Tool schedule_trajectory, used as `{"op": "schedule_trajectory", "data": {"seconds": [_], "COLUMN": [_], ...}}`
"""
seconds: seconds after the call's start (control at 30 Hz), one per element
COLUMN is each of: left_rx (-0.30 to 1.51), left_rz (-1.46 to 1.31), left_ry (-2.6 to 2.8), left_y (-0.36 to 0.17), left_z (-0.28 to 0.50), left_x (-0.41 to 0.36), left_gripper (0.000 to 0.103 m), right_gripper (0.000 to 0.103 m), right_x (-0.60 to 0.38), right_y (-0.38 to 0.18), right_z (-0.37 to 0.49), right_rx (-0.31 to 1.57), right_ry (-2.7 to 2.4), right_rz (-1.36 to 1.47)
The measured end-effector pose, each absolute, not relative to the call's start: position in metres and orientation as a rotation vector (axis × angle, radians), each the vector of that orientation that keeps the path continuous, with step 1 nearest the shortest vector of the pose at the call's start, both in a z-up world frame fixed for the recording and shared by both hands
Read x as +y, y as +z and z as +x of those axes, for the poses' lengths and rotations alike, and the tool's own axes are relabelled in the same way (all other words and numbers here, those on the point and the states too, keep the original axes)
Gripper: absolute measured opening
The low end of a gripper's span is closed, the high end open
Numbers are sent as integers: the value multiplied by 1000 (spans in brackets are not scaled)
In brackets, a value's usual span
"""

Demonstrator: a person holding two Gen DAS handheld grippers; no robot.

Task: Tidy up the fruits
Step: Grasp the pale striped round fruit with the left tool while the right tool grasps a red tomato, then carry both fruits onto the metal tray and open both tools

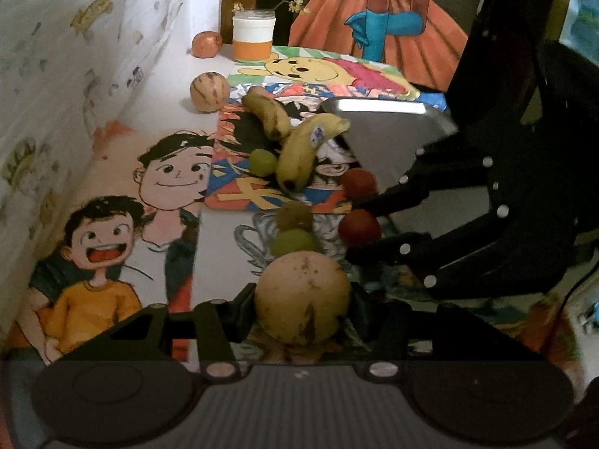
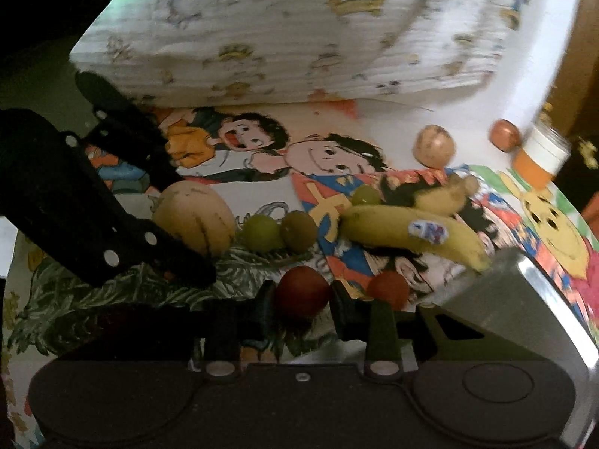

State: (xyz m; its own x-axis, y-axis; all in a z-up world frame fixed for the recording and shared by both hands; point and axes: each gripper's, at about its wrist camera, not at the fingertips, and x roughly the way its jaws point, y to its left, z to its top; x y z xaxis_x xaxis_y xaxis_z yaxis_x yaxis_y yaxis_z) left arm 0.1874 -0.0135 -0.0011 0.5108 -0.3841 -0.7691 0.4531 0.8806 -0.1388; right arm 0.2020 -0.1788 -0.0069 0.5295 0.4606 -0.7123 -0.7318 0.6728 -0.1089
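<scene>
In the left wrist view my left gripper is shut on a pale yellow round fruit with brown marks, its pads pressed against both sides. My right gripper is shut on a small red fruit low over the picture-covered table. Each gripper shows in the other's view: the right one around the red fruit, the left one around the pale fruit. A second red fruit, three green round fruits and two bananas lie between them.
A shiny metal tray stands just behind the bananas. Another pale fruit, an orange-brown fruit and a white and orange jar sit by the back wall. A patterned cloth wall runs along the left.
</scene>
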Motion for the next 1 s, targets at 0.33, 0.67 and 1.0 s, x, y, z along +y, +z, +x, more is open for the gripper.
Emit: {"op": "schedule_trajectory", "data": {"seconds": [0.33, 0.67, 1.0], "left_rx": [853, 742, 724], "left_rz": [16, -64, -120], "left_ry": [-483, -499, -498], "left_y": [33, 86, 81], "left_z": [196, 251, 326], "left_x": [-26, -72, -139], "left_gripper": [55, 55, 55], "right_gripper": [33, 33, 33], "right_x": [-238, -315, -372], "right_y": [28, 78, 71], "right_z": [183, 210, 280], "right_rx": [619, 476, 439], "right_ry": [471, 215, 145], "right_rz": [-203, -123, 6]}}
